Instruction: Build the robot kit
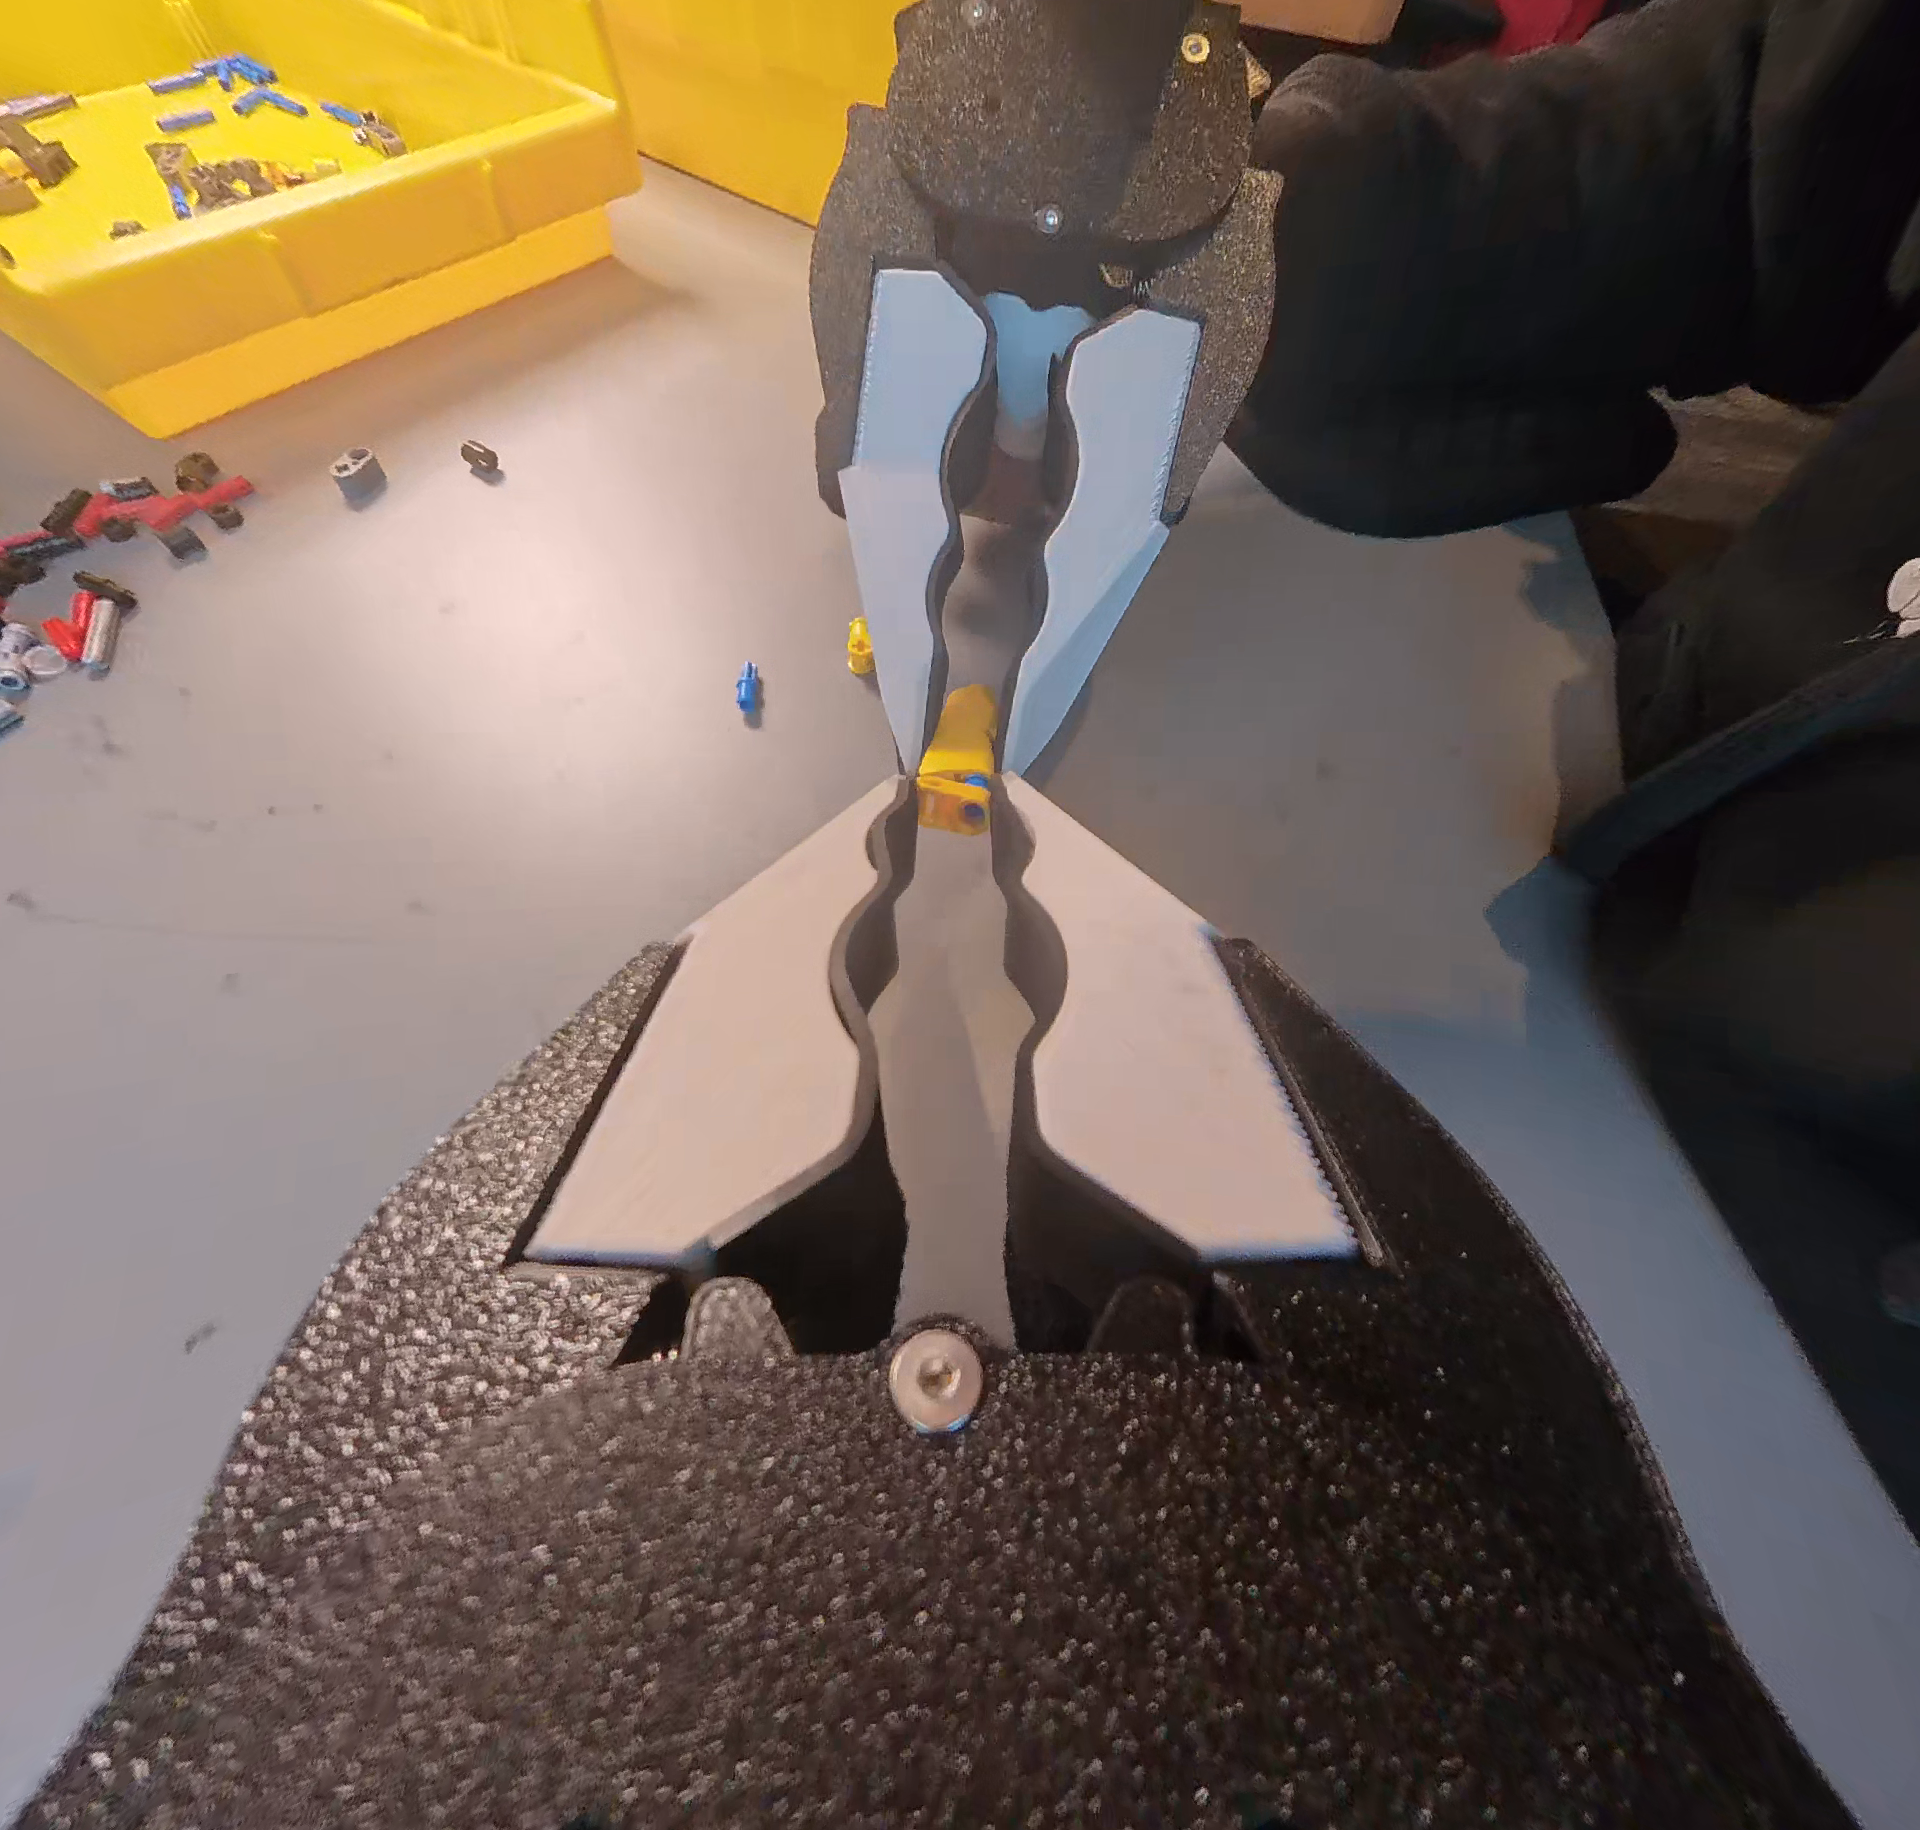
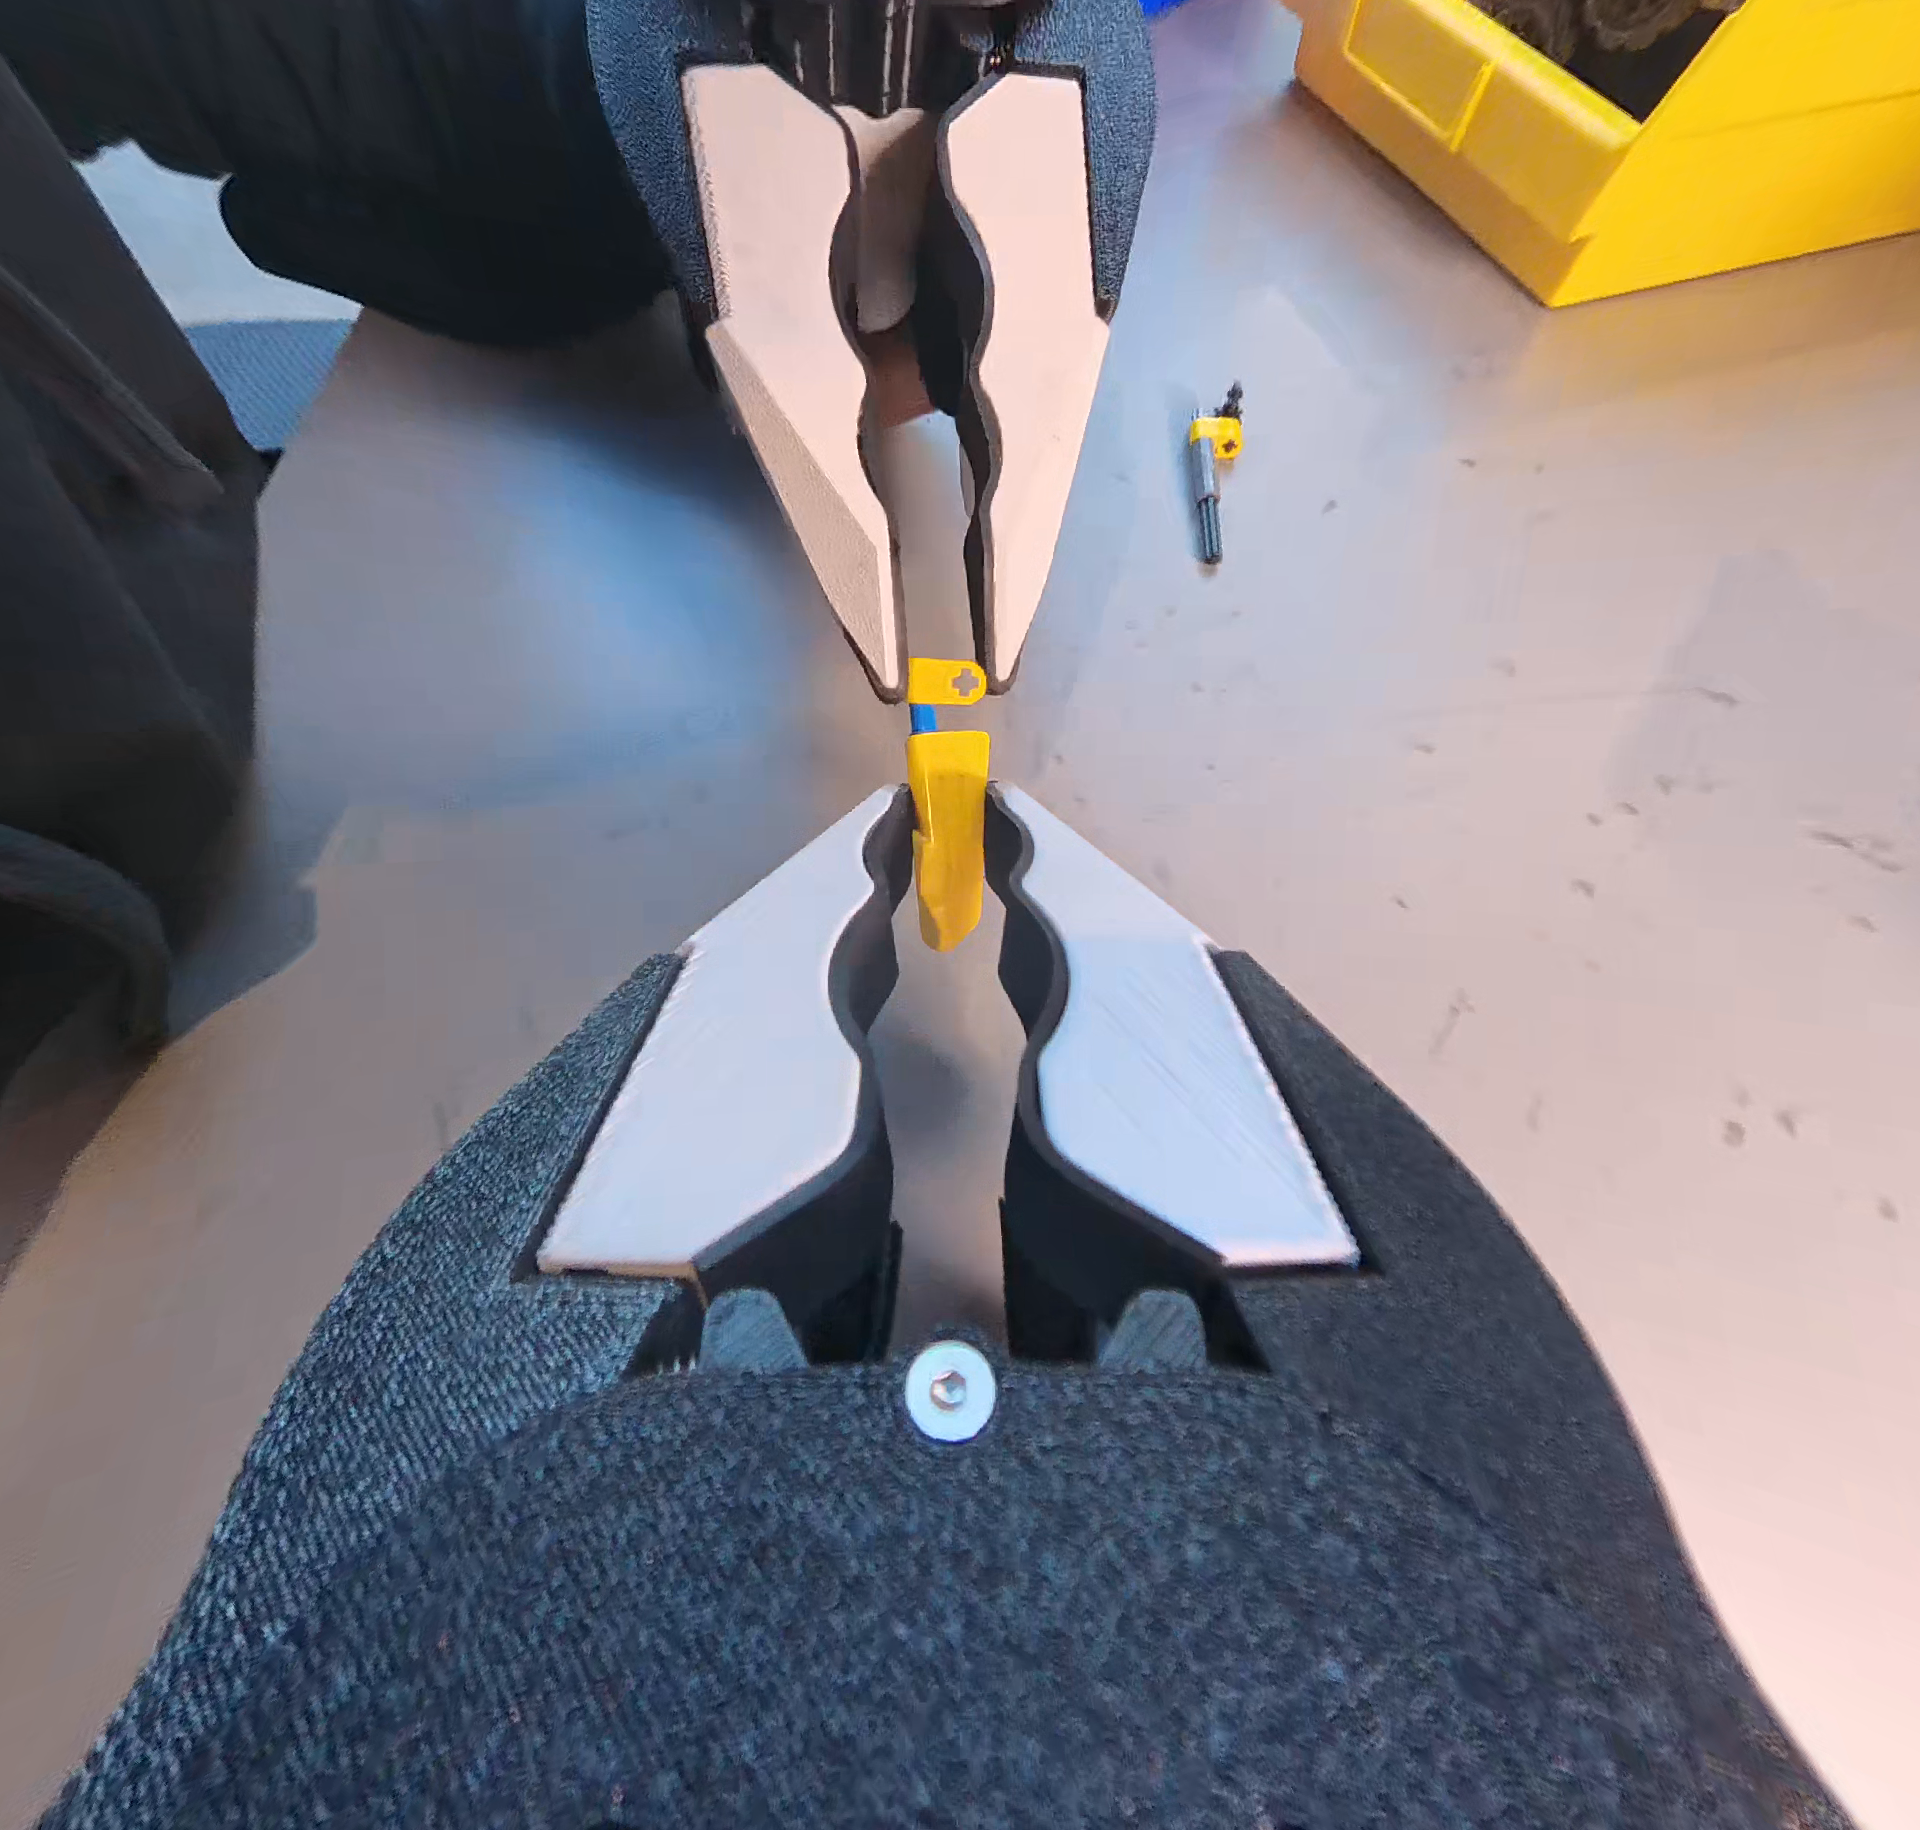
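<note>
The two grippers meet tip to tip above the grey table (image 1: 416, 845). My left gripper (image 1: 956, 793) is shut on a small yellow connector (image 1: 948, 806) with a blue pin (image 1: 975, 819) in it. My right gripper (image 2: 945, 793) is shut on a longer, tapered yellow piece (image 2: 945, 845). In the right wrist view the left gripper (image 2: 945, 687) shows opposite, holding the flat connector (image 2: 943, 681), and the blue pin (image 2: 921, 718) bridges the short gap to the tapered piece. In the left wrist view the right gripper (image 1: 964, 767) and its yellow piece (image 1: 966, 731) show opposite.
Yellow bins (image 1: 312, 253) with small parts stand at the far left; another bin (image 2: 1558, 139) is at the right. Loose red and black parts (image 1: 135, 523), a blue pin (image 1: 748, 684), a yellow bit (image 1: 858, 646) and a yellow-and-black axle assembly (image 2: 1214, 471) lie about. Black-gloved hands (image 1: 1455, 274) hold the grippers. Only a small space, under 4 cm, lies between the two pairs of fingers.
</note>
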`<control>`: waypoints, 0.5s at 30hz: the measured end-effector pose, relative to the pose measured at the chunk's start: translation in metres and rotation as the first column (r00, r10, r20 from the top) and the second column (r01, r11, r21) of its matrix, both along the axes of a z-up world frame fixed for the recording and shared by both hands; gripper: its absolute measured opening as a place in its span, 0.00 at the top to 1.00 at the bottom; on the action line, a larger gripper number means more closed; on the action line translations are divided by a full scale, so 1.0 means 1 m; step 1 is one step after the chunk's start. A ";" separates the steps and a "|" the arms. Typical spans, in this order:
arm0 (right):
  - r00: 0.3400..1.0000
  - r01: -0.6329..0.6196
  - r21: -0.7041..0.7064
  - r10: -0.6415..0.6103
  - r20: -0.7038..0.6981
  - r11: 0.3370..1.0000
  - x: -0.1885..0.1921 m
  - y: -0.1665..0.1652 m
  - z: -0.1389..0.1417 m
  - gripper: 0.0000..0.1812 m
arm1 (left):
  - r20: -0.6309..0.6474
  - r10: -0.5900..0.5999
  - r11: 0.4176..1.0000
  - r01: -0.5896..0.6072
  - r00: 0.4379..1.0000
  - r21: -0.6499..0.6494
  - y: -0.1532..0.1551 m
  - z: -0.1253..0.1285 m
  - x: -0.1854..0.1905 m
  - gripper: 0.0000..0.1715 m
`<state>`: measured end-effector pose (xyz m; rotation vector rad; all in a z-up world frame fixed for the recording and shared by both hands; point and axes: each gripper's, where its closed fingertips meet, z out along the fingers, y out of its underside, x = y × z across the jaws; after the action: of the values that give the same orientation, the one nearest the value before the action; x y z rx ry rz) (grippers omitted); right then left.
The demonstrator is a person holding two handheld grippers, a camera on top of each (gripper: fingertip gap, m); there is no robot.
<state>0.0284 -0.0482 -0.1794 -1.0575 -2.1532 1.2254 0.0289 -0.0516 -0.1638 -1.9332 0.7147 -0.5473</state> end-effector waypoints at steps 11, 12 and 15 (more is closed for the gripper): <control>0.991 -0.043 0.251 0.009 0.135 0.967 0.006 0.002 -0.032 0.93 | -0.288 -0.097 0.990 0.062 0.953 -0.130 -0.018 -0.048 -0.002 0.92; 0.990 -0.041 0.250 0.006 0.141 0.967 0.006 0.002 -0.032 0.93 | -0.303 -0.098 0.988 0.058 0.948 -0.140 -0.018 -0.050 -0.004 0.90; 0.989 -0.041 0.255 0.003 0.147 0.966 0.006 0.002 -0.032 0.93 | -0.299 -0.105 0.986 0.060 0.949 -0.155 -0.022 -0.050 -0.007 0.88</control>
<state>0.0345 -0.0465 -0.2111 -1.0394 -2.3624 0.8689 0.0216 -0.0731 -0.2137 -2.1582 0.9795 -0.3597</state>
